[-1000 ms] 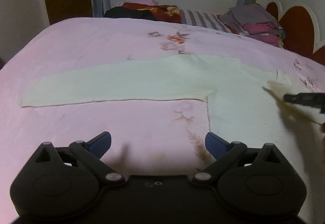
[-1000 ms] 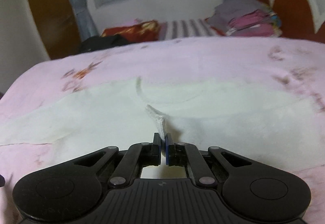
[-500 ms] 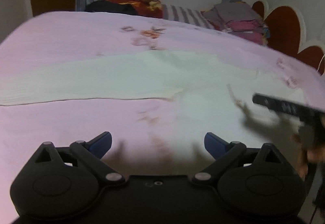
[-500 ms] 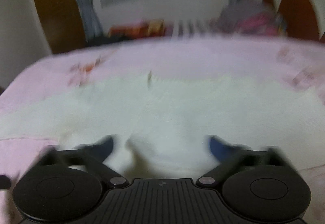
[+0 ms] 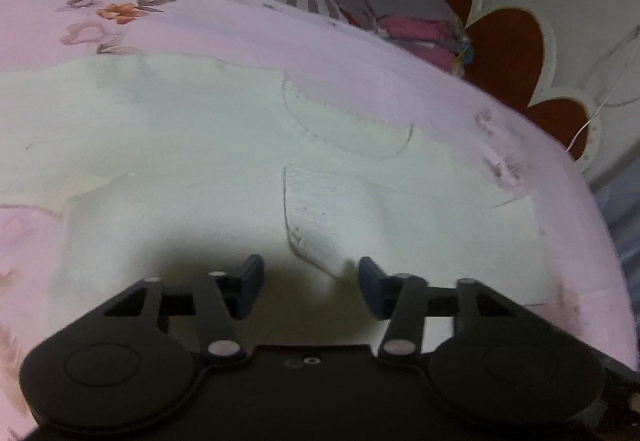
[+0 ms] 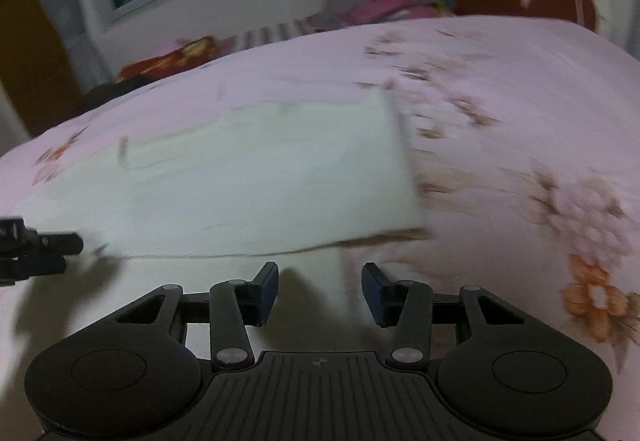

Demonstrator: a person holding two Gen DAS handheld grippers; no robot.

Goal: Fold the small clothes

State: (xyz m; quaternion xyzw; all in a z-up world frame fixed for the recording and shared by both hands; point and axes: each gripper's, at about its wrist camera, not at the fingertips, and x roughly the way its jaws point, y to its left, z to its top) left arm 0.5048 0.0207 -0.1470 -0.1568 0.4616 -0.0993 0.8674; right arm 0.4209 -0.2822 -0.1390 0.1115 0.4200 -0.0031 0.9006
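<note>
The pale garment (image 6: 256, 177) and floral bedsheet (image 6: 520, 169) are motion-blurred, garment's left end cut off.

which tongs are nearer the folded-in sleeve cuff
Left. Left tongs, jaws just closing, straddle the sleeve cuff tip; right tongs, also just closing, nothing pinched, sit farther off at the shirt's folded edge.

no legible text, labels or numbers

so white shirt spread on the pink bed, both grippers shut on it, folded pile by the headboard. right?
Not quite: both grippers are open. The left gripper and right gripper have just been closing, but each wrist view shows the pads apart. The shirt, bed and pile are right.
</note>
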